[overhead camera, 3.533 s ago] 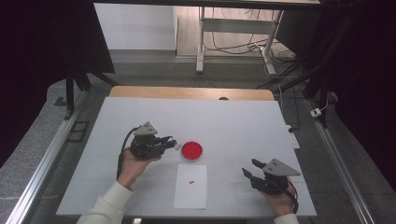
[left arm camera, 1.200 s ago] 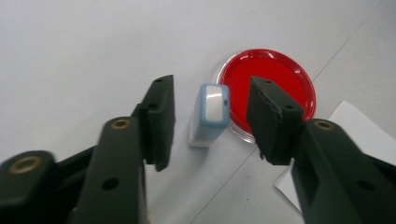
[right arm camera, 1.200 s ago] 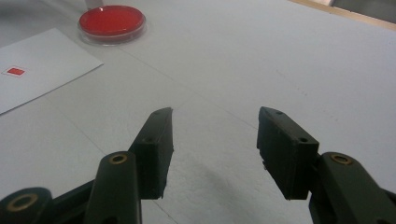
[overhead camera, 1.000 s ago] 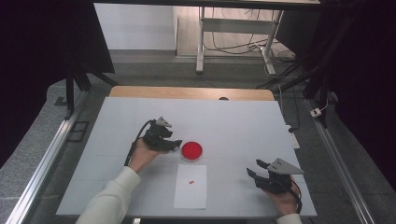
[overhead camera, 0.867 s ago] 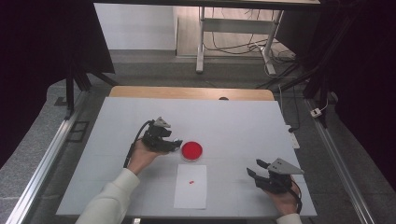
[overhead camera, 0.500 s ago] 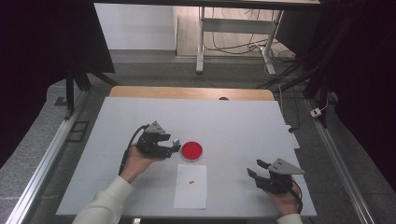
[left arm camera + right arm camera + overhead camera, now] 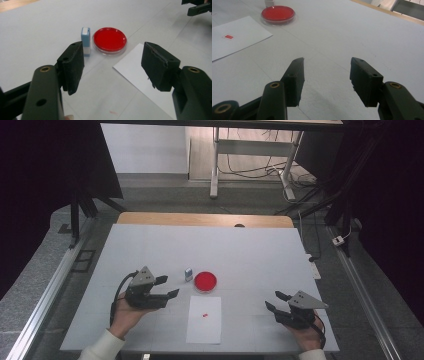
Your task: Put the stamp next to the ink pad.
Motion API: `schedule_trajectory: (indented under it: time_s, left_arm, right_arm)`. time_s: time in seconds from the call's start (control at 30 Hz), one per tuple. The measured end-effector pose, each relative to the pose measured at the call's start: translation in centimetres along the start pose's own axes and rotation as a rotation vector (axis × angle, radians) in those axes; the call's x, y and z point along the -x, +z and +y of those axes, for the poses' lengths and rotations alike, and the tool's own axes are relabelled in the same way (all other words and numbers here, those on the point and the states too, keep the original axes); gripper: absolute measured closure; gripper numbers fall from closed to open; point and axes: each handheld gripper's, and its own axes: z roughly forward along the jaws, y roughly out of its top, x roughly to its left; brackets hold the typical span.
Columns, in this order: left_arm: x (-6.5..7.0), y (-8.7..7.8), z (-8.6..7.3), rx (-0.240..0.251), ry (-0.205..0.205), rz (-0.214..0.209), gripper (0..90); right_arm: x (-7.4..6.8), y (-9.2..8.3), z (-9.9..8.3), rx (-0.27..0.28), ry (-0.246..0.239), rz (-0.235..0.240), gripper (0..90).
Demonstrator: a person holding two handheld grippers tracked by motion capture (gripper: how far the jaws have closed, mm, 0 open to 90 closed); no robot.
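A small blue-and-white stamp [image 7: 188, 274] [image 7: 85, 41] stands upright on the white table, just left of a round red ink pad [image 7: 206, 281] [image 7: 109, 40] [image 7: 278, 13]. In front of them lies a white paper sheet [image 7: 205, 320] [image 7: 140, 67] [image 7: 234, 37] with a small red mark [image 7: 205, 314] [image 7: 229, 36]. My left gripper [image 7: 170, 286] [image 7: 112, 62] is left of the sheet and short of the stamp. Its jaws have just been opening and hold nothing. My right gripper [image 7: 272, 300] [image 7: 327, 72] rests open and empty at the table's near right.
The table's wooden far edge [image 7: 205, 220] lies beyond wide bare surface. A metal frame's legs [image 7: 215, 165] and cables stand on the floor behind. Rails run along both sides of the table. The right gripper's tips [image 7: 197, 7] appear far off in the left gripper view.
My left gripper has drawn back from the stamp, moving left and toward the near edge, leaving the stamp standing beside the ink pad. The right gripper has kept still.
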Motion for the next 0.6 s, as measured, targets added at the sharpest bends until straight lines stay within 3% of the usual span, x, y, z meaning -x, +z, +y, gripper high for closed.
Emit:
schedule_trajectory:
  time_s: [0.17, 0.37, 0.6]
  left_arm:
    - [0.4, -1.3, -1.7, 0.024, 0.009, 0.033, 34.9]
    - [0.6, -2.2, -3.3, 0.012, 0.030, 0.053, 34.9]
    - [0.0, -2.2, -5.0, -0.013, -0.006, 0.069, 34.8]
  right_arm:
    - [0.2, -0.3, -0.1, 0.010, -0.003, 0.005, 44.5]
    - [0.6, -0.7, -0.3, 0.013, -0.006, -0.001, 44.5]
    - [0.8, -0.8, -0.5, 0.007, -0.019, 0.001, 44.5]
